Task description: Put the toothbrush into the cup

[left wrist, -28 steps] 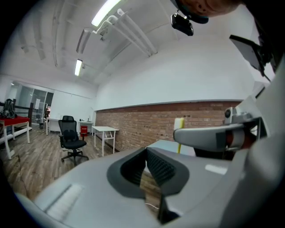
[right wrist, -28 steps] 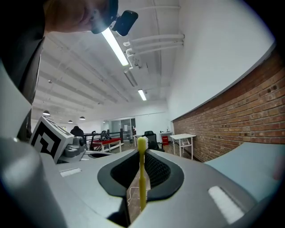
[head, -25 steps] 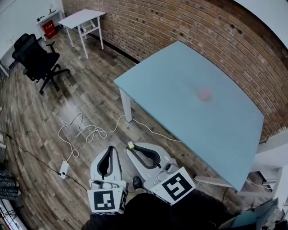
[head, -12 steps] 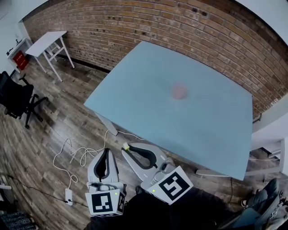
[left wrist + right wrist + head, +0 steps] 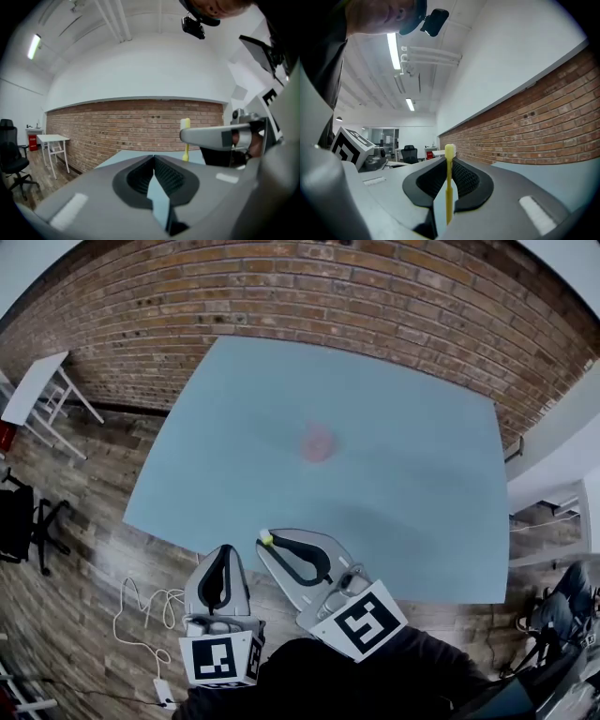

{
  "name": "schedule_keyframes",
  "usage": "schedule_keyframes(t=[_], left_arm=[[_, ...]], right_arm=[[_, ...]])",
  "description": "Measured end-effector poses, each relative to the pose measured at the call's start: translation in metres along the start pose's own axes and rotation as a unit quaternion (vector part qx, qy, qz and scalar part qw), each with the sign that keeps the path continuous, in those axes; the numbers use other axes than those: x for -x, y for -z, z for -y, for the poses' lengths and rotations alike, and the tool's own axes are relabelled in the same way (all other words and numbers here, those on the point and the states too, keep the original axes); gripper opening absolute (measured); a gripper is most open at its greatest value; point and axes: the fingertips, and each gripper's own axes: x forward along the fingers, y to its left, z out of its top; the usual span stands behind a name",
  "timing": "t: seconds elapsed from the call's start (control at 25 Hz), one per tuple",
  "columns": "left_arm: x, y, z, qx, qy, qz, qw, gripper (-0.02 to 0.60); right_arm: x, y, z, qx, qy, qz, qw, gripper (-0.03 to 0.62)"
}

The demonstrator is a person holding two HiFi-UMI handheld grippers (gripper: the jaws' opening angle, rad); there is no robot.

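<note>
right gripper (image 5: 270,544): clamped on toothbrush (image 5: 449,197), head past the tips
left gripper (image 5: 153,157): jaws together, empty
cup (image 5: 318,442): on table (image 5: 431,512), well apart

Pale blue desk (image 5: 234,446), big flat rectangle, far edge running close along the brick wall (image 5: 281,296). Only one thing sits on it: a small pink cup (image 5: 318,442), kinda blurry, roughly mid-desk and well away from every edge. Under and around it is a wood plank floor (image 5: 84,559). On the floor there's a loose white cable (image 5: 141,610) in loops near the desk's front corner, and further left a black office chair (image 5: 19,521) and a little white table (image 5: 33,395).
</note>
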Motion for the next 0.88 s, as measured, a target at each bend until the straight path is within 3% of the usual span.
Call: schedule_keyframes(t=[0.16, 0.32, 0.88], left_arm=[[-0.063, -0.029, 0.03, -0.024, 0.056, 0.011, 0.9981, 0.009], [-0.109, -0.042, 0.064, -0.014, 0.098, 0.006, 0.9951, 0.009], [-0.201, -0.041, 0.107, -0.022, 0.211, -0.016, 0.9771, 0.009]], right_arm=[[0.0, -0.019, 0.064, -0.004, 0.05, 0.014, 0.999, 0.035], [0.014, -0.029, 0.112, -0.006, 0.088, 0.01, 0.996, 0.035], [0.008, -0.013, 0.195, -0.028, 0.194, -0.028, 0.98, 0.035]])
